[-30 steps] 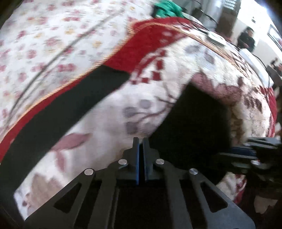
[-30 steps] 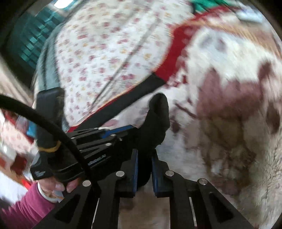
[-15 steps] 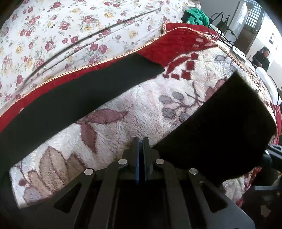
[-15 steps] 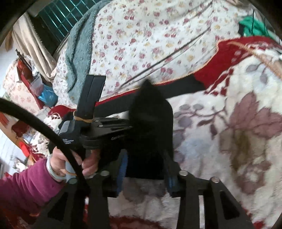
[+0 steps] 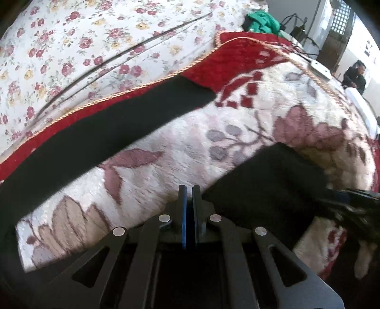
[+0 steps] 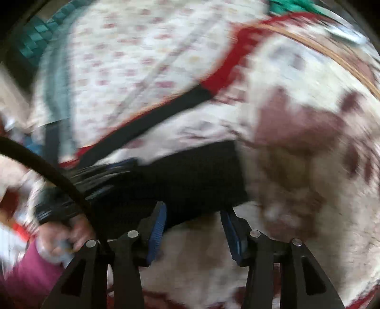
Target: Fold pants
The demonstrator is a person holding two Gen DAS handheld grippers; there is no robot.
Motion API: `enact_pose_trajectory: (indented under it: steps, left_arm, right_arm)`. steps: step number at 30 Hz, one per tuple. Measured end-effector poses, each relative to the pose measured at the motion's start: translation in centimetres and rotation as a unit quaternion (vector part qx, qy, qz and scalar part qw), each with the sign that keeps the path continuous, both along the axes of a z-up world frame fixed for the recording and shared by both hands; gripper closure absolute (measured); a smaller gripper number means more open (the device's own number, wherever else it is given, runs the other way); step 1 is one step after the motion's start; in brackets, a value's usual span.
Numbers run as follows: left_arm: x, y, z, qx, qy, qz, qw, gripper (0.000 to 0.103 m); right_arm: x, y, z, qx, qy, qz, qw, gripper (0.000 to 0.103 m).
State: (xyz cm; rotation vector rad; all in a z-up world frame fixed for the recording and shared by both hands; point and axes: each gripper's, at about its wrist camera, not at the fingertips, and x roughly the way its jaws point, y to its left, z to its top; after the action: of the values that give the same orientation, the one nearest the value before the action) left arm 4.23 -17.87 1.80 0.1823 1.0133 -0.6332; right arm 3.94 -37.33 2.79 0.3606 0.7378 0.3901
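Observation:
The black pants lie on a plush flowered blanket. One leg stretches flat toward the far left; it also shows in the right wrist view. The other end is a broad black panel at the near right, and in the right wrist view it lies flat just ahead of my right gripper. My left gripper is shut, and the black cloth runs to its fingers. My right gripper is open and empty, its blue pads apart at the panel's near edge. The left gripper shows in the right wrist view.
The cream and red blanket covers a bed with a floral sheet behind. A green cloth and cables lie at the far edge. A person stands in the far right background. A hand in a pink sleeve holds the left gripper.
My right gripper has opened and let go of the black panel, which has dropped from raised to flat on the blanket. My left gripper stays shut.

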Motion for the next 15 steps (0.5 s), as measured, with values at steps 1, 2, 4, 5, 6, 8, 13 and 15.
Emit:
enact_pose_trajectory:
  steps: [1,2,4,5,6,8,13,15]
  left_arm:
    - [-0.3,-0.1,0.1,0.0,0.0,-0.005,1.0,0.101]
    - [-0.8,-0.4,0.0,0.004,0.0,-0.01,0.9999,0.101]
    - [-1.4,-0.9,-0.2,0.015,-0.007,-0.011,0.9998,0.1]
    - [-1.8,-1.0,-0.2,0.02,-0.021,-0.008,0.9995,0.1]
    - [-2.1,-1.1,-0.1,0.025,-0.029,-0.006,0.9993,0.1]
    - [-2.4,-0.9,0.0,0.025,-0.028,0.0,0.9993,0.1]
    - [-3.2,1.2,1.4,-0.005,-0.006,0.012,0.9999,0.094]
    - [-3.6,2.5,2.2,-0.016,-0.009,0.026,0.9995,0.081]
  right_arm:
    - [0.4,-0.5,-0.4,0.003,0.014,-0.017,1.0,0.057]
    - [0.6,-1.1,-0.8,0.003,0.028,-0.034,0.999,0.061]
    - [0.4,-1.6,-0.7,0.011,0.028,-0.037,0.999,0.063]
    - [0.2,-1.5,-0.5,0.003,0.027,-0.04,0.999,0.063]
    - [-0.2,-1.3,0.0,-0.014,0.016,-0.047,0.999,0.063]
    - [-1.0,-1.2,1.0,-0.031,-0.007,-0.053,0.998,0.063]
    - [-3.5,-0.3,4.5,0.003,-0.092,-0.02,0.996,0.061]
    - [-3.7,0.6,5.0,0.02,-0.103,0.004,0.994,0.061]
